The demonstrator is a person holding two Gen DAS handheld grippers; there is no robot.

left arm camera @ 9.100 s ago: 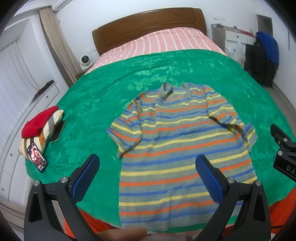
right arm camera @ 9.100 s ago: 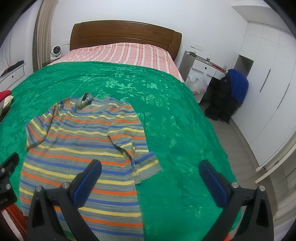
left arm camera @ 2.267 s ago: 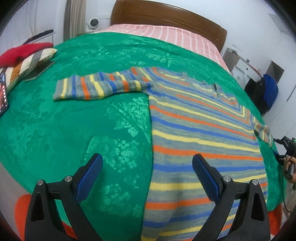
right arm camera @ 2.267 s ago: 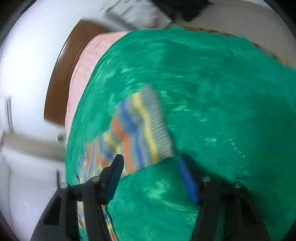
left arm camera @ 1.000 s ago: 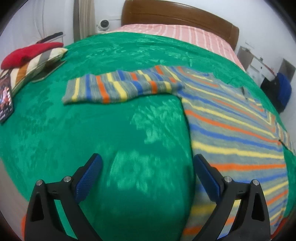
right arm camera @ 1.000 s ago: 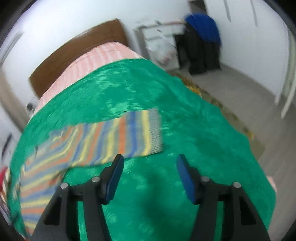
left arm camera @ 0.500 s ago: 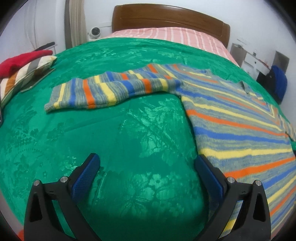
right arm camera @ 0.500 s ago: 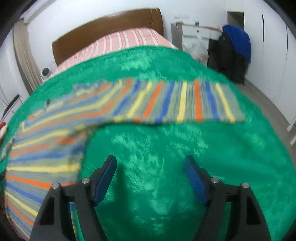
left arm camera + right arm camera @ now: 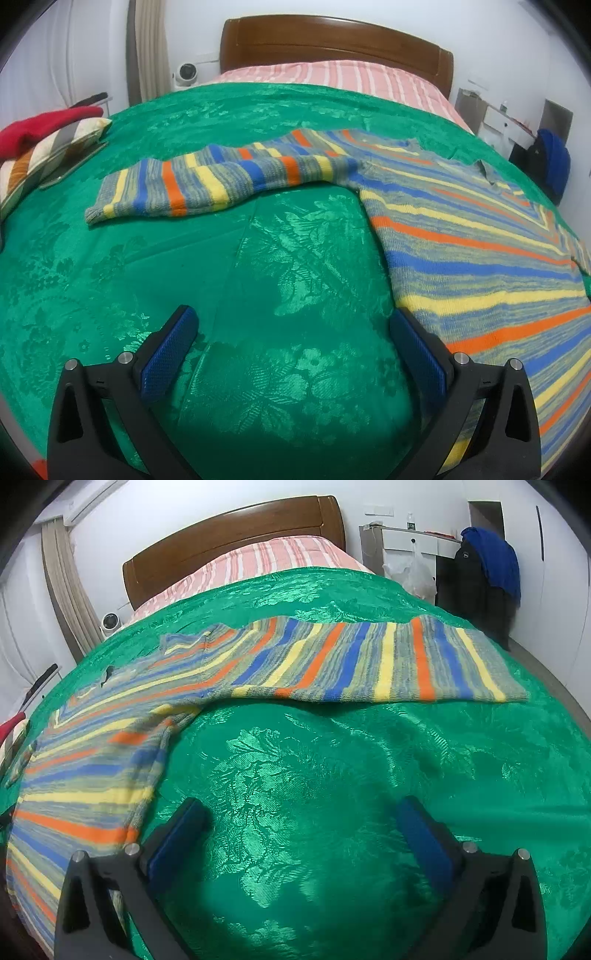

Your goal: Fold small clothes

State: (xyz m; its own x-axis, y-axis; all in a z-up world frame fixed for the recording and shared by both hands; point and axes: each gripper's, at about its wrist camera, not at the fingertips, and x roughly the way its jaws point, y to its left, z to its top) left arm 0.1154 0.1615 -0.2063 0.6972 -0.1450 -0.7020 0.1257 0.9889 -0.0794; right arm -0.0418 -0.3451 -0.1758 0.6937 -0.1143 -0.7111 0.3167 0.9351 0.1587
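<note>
A striped knit sweater [image 9: 480,236] lies flat on the green bedspread [image 9: 288,295], both sleeves spread out sideways. Its left sleeve [image 9: 207,184] stretches left in the left wrist view; its right sleeve [image 9: 388,664] stretches right in the right wrist view, where the body [image 9: 85,775] lies at left. My left gripper [image 9: 291,343] is open and empty, low over bare bedspread beside the sweater's left side edge. My right gripper [image 9: 303,834] is open and empty, low over bedspread below the right sleeve.
A red and striped pile of folded cloth [image 9: 40,140] sits at the bed's left edge. The wooden headboard [image 9: 332,40] and pink striped sheet [image 9: 332,77] are at the far end. A desk with dark clothes [image 9: 480,565] stands right of the bed.
Both grippers have come lower and closer to the bedspread beside the sweater. The right sleeve now lies straight out, farther from the right gripper. Both grippers stay open.
</note>
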